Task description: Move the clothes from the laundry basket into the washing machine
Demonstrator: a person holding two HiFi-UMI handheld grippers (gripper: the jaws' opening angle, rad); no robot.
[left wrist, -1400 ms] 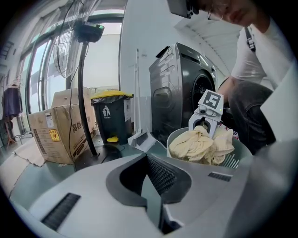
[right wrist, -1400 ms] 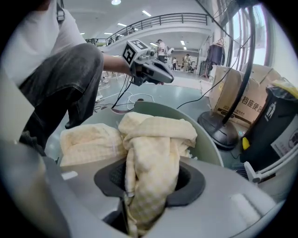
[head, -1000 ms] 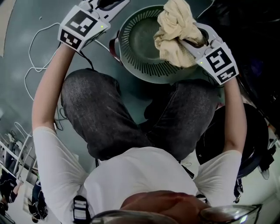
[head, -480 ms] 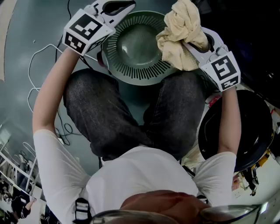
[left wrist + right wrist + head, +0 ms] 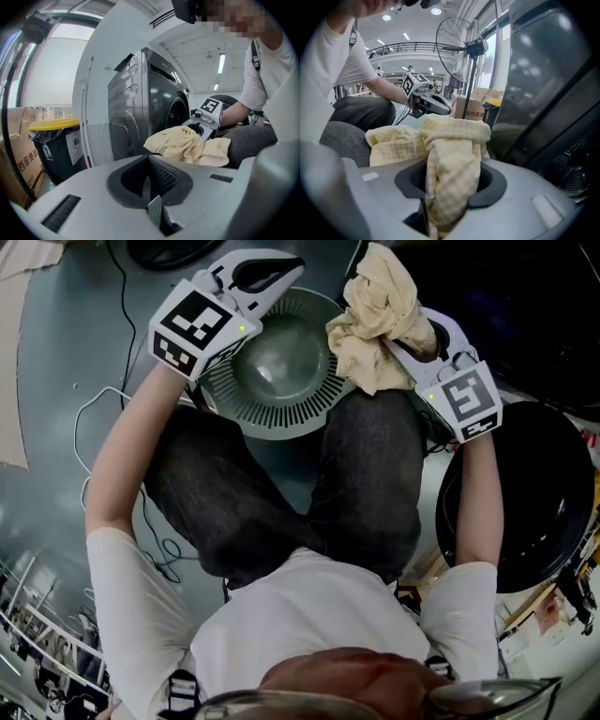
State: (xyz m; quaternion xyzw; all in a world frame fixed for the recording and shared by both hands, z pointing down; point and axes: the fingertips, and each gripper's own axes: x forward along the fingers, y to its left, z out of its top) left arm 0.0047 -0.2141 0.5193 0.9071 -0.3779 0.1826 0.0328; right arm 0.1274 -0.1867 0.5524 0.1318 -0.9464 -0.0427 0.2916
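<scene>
My right gripper (image 5: pixel 401 322) is shut on a bunched pale yellow checked cloth (image 5: pixel 375 320), held above the right rim of the round green laundry basket (image 5: pixel 281 399). The basket's bowl looks empty. In the right gripper view the cloth (image 5: pixel 452 154) fills the jaws and drapes over them. My left gripper (image 5: pixel 279 266) hangs over the basket's far left rim, shut with nothing in it. Its own view shows the cloth (image 5: pixel 187 145) ahead, with the grey washing machine (image 5: pixel 140 103) behind it. The machine's dark round door (image 5: pixel 511 512) lies to my right.
I sit with both knees around the basket. Cables (image 5: pixel 94 427) trail on the floor at left. A yellow-lidded bin (image 5: pixel 56 140) and a cardboard box (image 5: pixel 18 159) stand left of the machine. A pedestal fan (image 5: pixel 464 47) and more boxes (image 5: pixel 476 110) stand beyond.
Both grippers have risen, the right one still carrying the cloth, now at the basket's right rim. The view has swung, showing more of the round door at right.
</scene>
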